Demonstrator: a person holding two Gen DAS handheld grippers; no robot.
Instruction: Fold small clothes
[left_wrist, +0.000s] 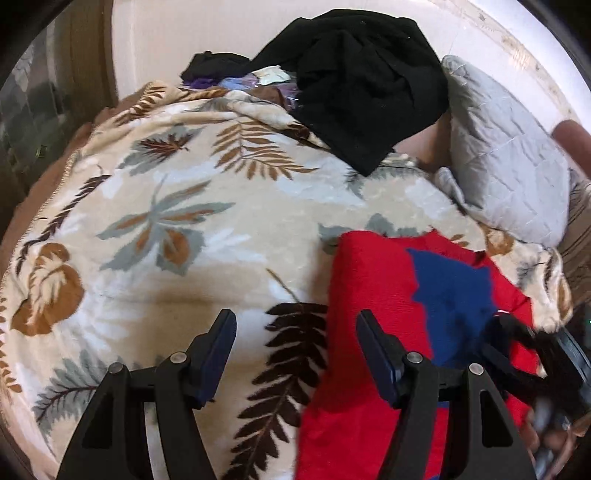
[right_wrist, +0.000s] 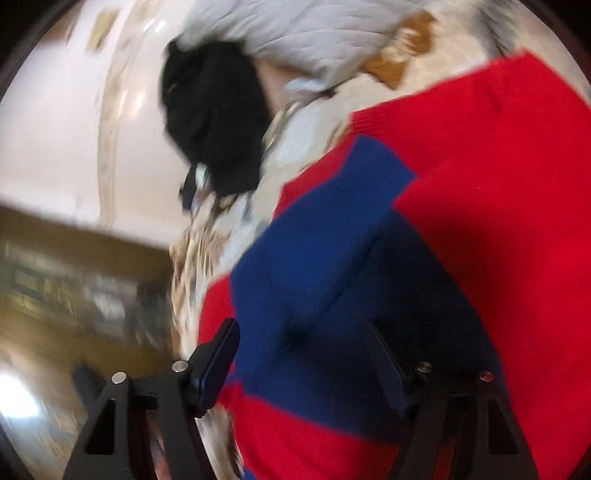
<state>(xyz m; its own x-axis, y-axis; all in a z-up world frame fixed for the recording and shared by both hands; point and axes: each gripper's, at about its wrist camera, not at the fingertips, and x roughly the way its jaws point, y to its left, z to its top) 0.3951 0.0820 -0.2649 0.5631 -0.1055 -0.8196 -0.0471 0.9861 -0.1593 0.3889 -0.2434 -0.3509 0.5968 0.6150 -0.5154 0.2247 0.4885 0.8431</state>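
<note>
Spread flat on a bed covered by a cream blanket printed with brown and grey leaves lies a red knitted garment with a blue patch. Over its left edge hangs the left gripper, fingers standing wide with nothing between them; one is over the blanket, the other over the red knit. The right gripper hovers close above the blue patch, its fingers also wide apart and clamped on nothing, though that view is blurred. Farther up the bed sits a crumpled black garment on a small heap of clothes, just beside a grey quilted pillow.
</note>
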